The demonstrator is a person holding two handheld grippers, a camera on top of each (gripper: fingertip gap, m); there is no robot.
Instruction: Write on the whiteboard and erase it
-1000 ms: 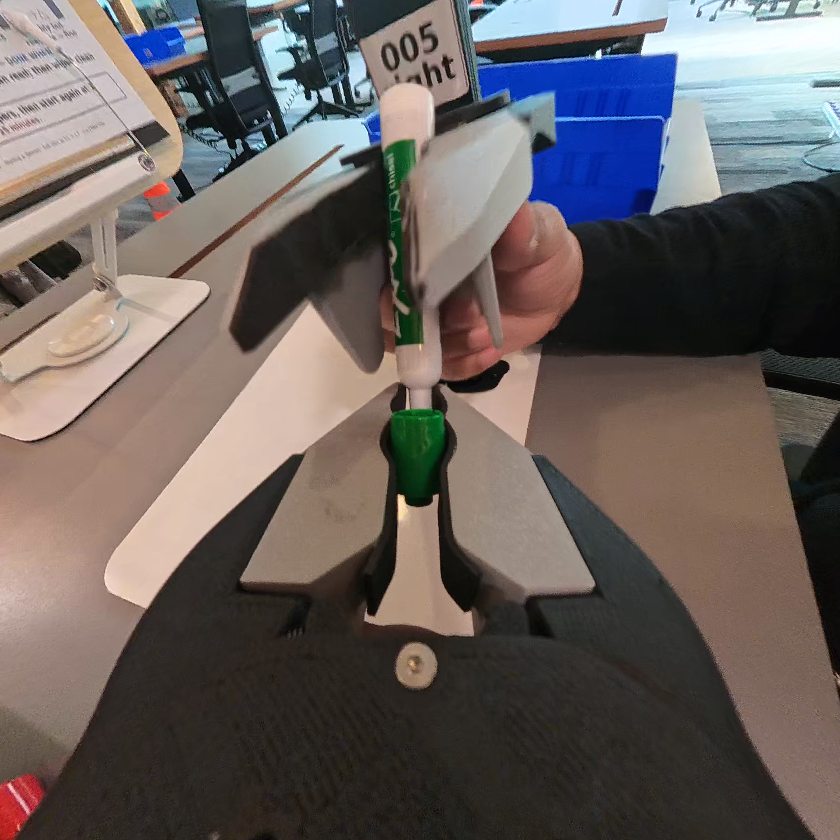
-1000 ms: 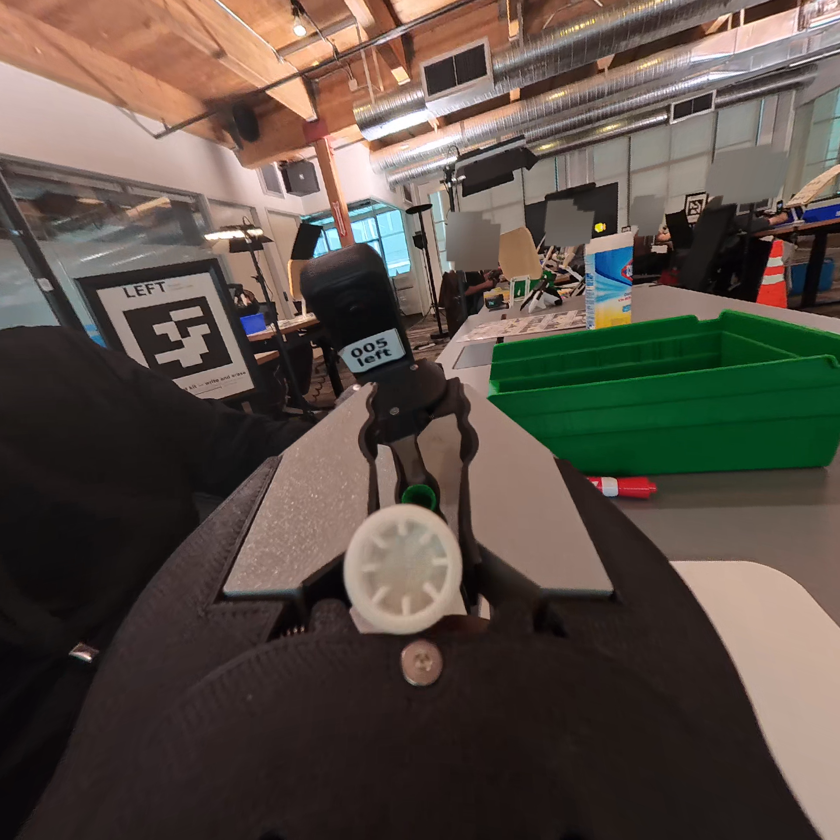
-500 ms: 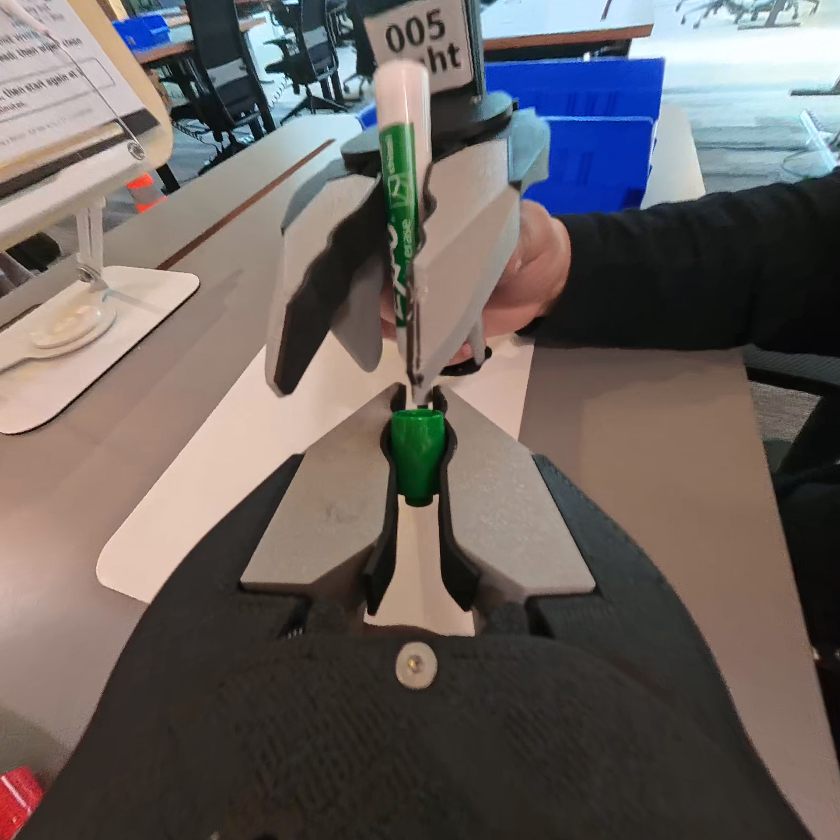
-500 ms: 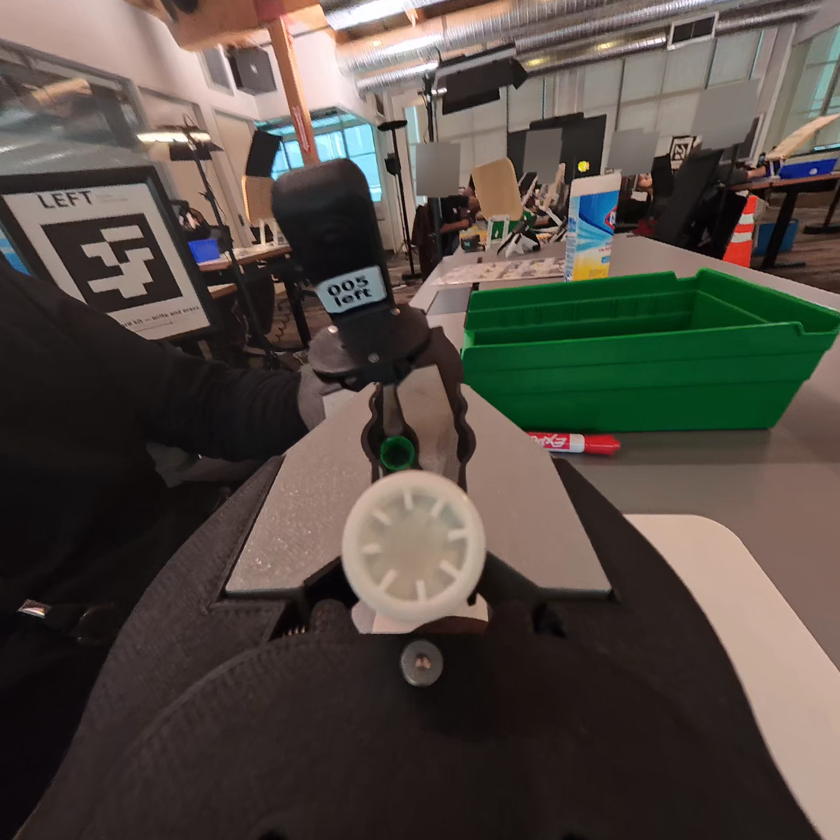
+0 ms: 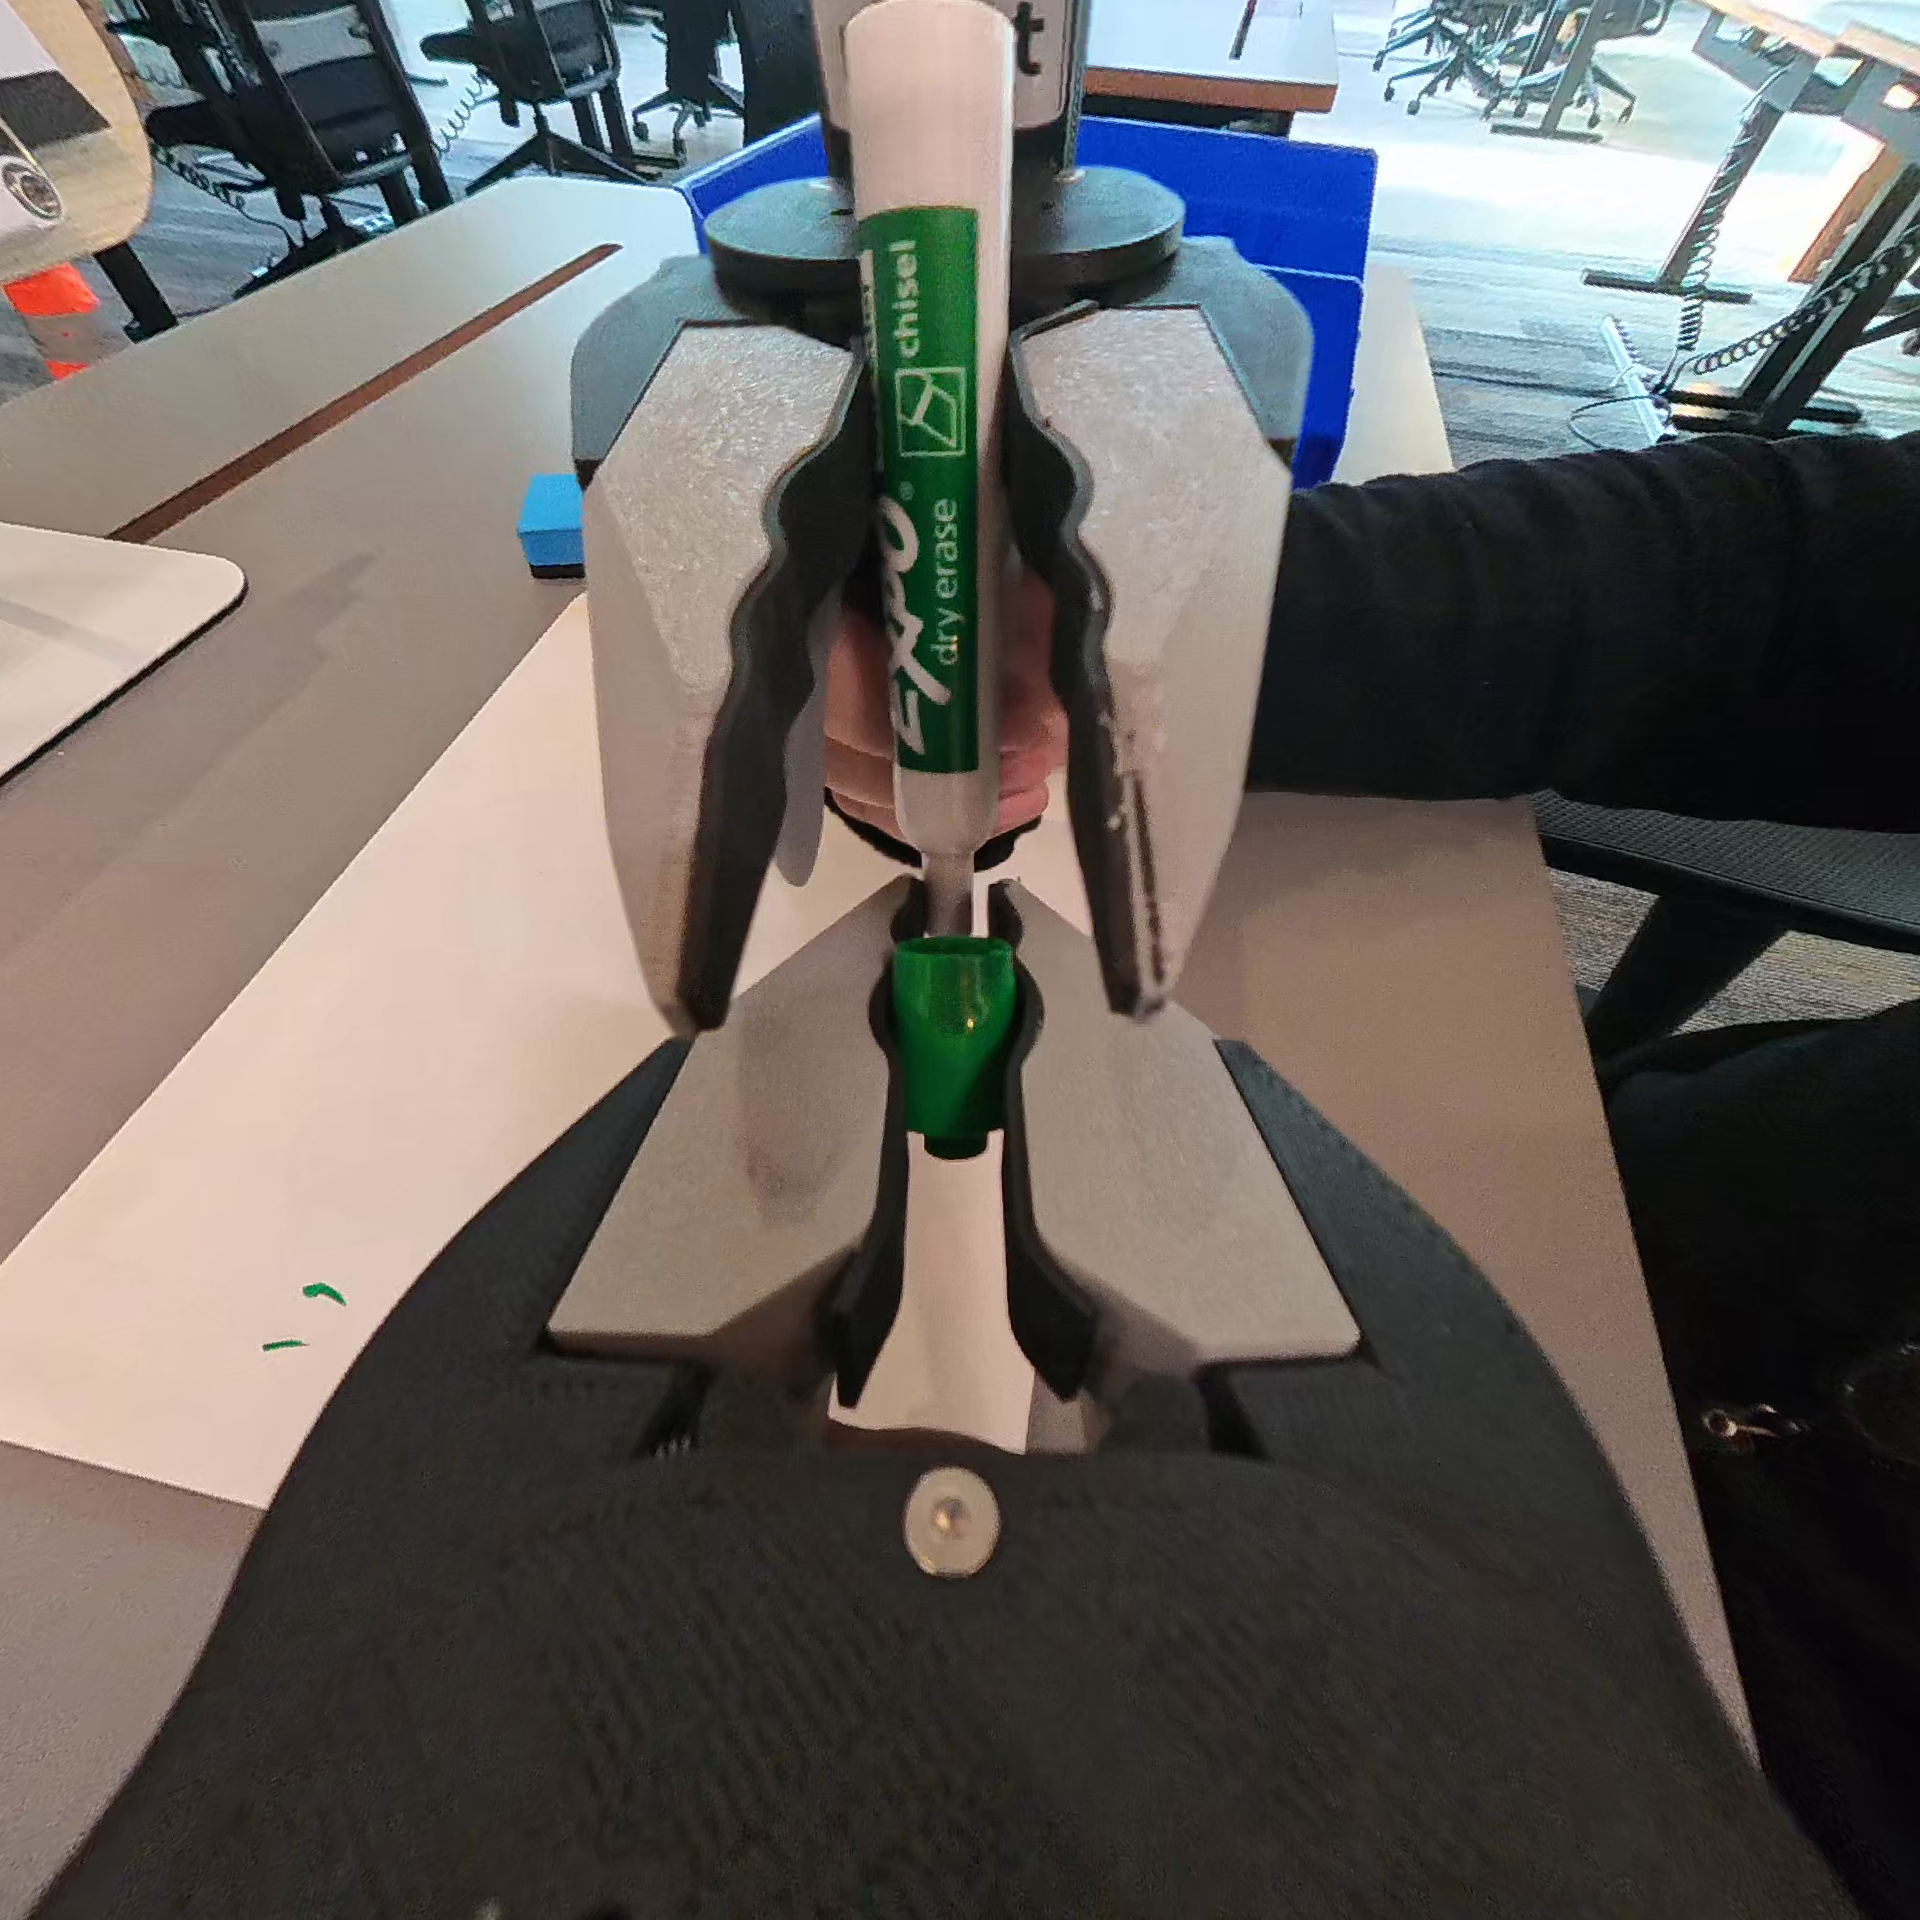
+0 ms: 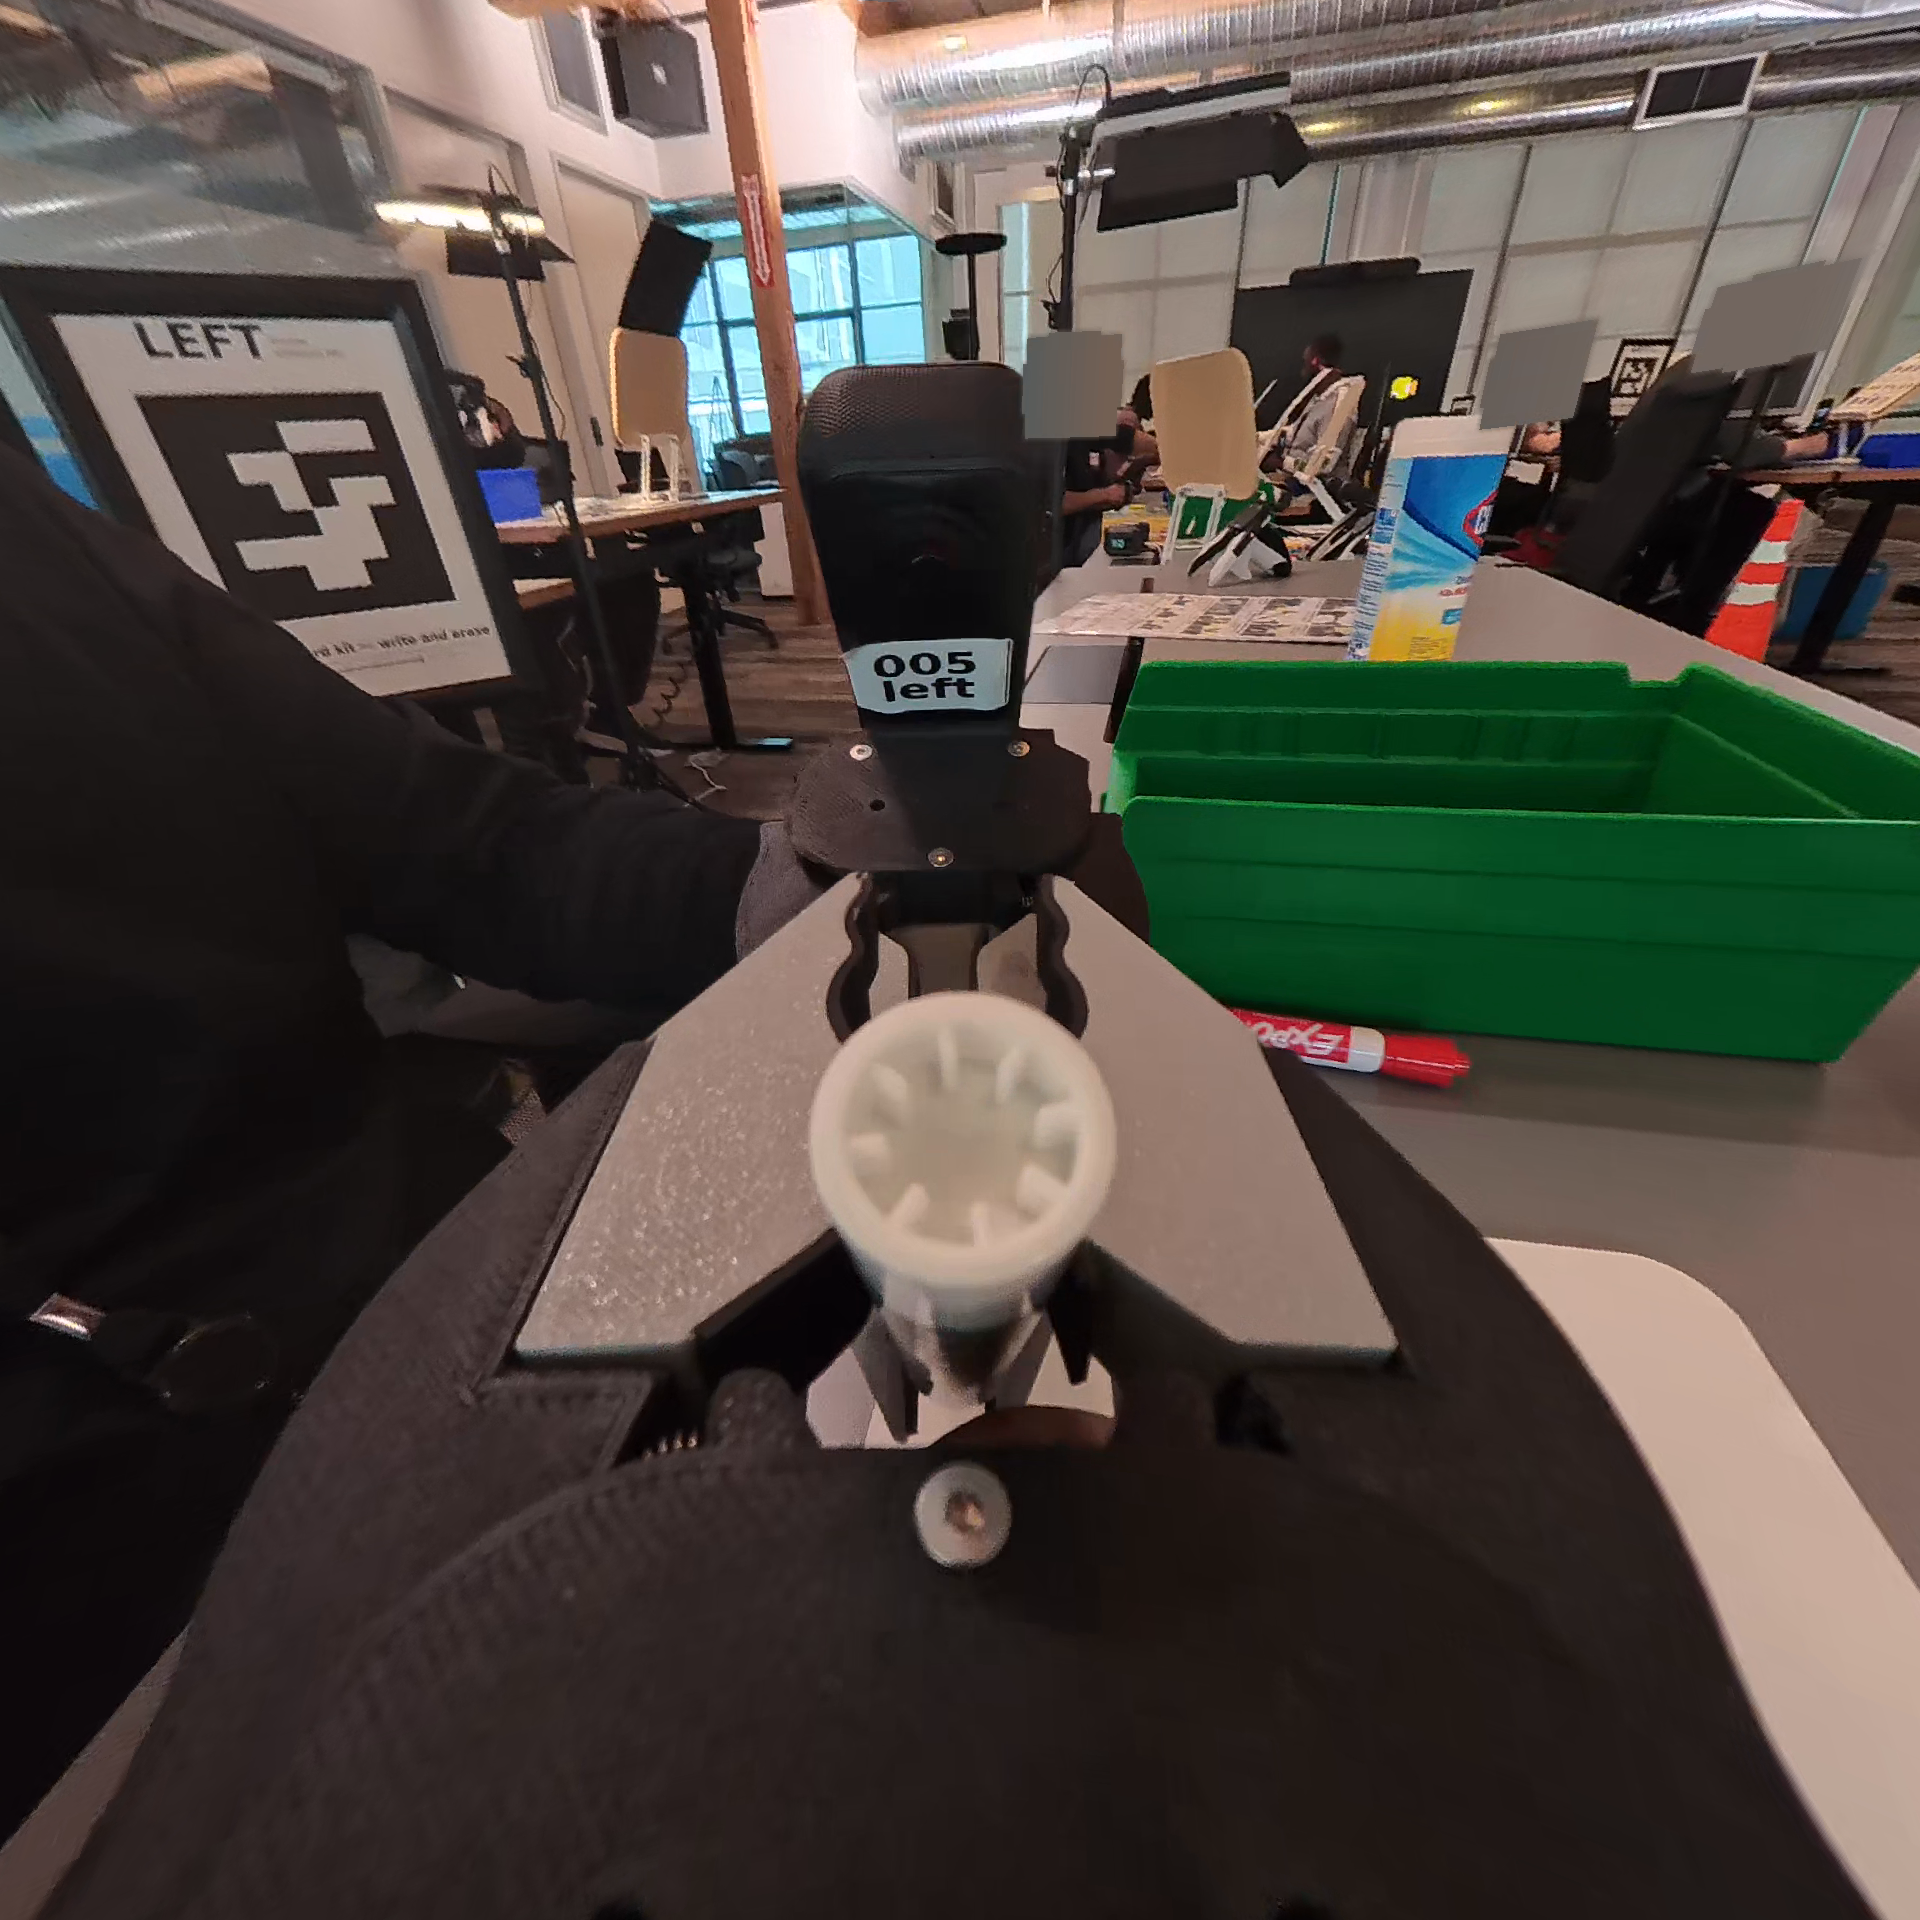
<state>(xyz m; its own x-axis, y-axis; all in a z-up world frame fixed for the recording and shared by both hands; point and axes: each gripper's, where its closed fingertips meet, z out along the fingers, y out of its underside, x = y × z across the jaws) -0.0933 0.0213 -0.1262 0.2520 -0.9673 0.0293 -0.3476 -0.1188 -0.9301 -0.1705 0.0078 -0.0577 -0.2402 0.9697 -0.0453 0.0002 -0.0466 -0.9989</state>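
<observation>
step: recapping, judged | left gripper (image 5: 951, 1029) clamps green cap (image 5: 951, 1049); right gripper (image 6: 961, 1049) grips marker (image 5: 930, 499) – tip at cap mouth, over whiteboard (image 5: 416, 1039) | advice: keep both in line, push straight | green bin (image 6: 1538, 862): seems empty; blue bin (image 5: 1236, 197) – inside hidden

Between your right jaws the marker (image 5: 932, 499) is white with a green label band; the cap (image 5: 951, 1039) between your left jaws is solid green. Under them, the whiteboard (image 5: 436, 1039) is white with tiny green flecks (image 5: 312, 1314).
</observation>
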